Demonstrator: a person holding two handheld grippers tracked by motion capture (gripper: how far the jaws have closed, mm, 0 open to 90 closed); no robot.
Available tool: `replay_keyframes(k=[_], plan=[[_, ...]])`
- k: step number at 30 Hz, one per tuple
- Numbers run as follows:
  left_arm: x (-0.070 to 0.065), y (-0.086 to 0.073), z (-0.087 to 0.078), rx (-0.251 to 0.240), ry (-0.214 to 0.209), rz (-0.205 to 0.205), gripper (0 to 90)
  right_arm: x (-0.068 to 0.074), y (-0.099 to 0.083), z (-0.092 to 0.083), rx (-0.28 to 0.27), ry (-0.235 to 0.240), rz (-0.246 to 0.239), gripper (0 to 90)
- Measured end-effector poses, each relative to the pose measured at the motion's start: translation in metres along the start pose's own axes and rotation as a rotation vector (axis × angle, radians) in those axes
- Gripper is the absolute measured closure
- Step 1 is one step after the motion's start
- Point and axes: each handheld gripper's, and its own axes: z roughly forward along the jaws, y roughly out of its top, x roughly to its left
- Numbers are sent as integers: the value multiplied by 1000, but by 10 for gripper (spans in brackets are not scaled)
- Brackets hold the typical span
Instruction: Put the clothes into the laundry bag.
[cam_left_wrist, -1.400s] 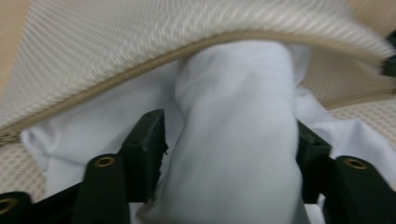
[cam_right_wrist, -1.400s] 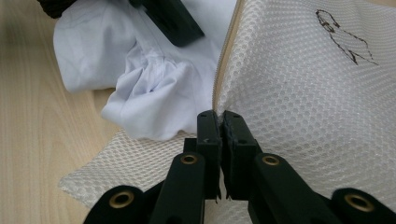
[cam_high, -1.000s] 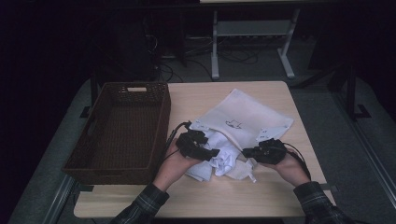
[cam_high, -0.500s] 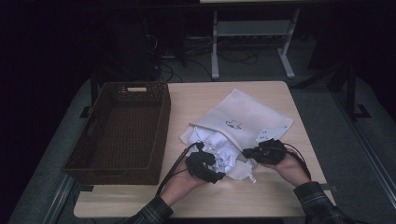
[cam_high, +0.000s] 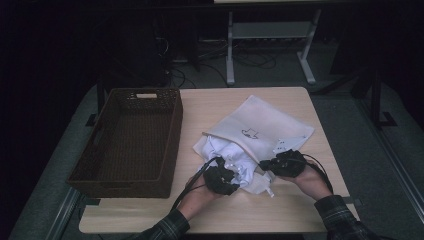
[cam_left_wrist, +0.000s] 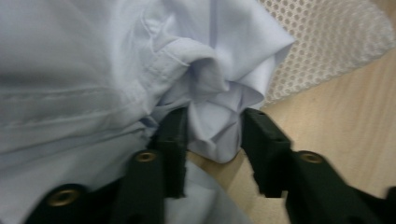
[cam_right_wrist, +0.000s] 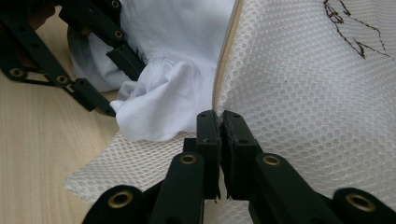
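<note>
A white mesh laundry bag (cam_high: 260, 125) lies on the table with a white shirt (cam_high: 225, 152) spilling from its open near-left side. My left gripper (cam_high: 222, 179) is at the shirt's near end. In the left gripper view its jaws pinch a thick fold of the shirt (cam_left_wrist: 93, 70), and the left gripper (cam_left_wrist: 215, 126) stands just above the wood. My right gripper (cam_high: 282, 164) is at the bag's near right. In the right gripper view the right gripper (cam_right_wrist: 219, 114) is shut on the bag's (cam_right_wrist: 303, 93) zipper edge, with the shirt (cam_right_wrist: 159, 98) and the left gripper (cam_right_wrist: 125, 93) beyond.
A brown wicker basket (cam_high: 172, 145) with nothing in it stands on the left of the table, close to the bag. Bare wood table (cam_high: 210, 110) shows behind the bag and along the near edge. A metal stand's legs (cam_high: 270, 55) rise on the floor behind.
My left gripper has moved from the bag's left side toward the near edge and in to the shirt's near end. The right gripper has stayed on the bag's edge.
</note>
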Motion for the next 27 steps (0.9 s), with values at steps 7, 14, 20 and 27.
replay_keyframes(k=[7, 14, 20, 27], plan=[[8, 0, -5, -22, -41, -38, 890, -1, -1, 0, -3, 4, 2, 850], [4, 7, -18, -68, -65, -38, 895, -1, -2, 0, -3, 3, 0, 850], [4, 14, -24, -123, -70, -46, 895, -1, -1, -1, -7, 1, 0, 850], [10, 30, -17, -143, -26, -48, 895, 0, 1, -5, -21, -1, 1, 856]])
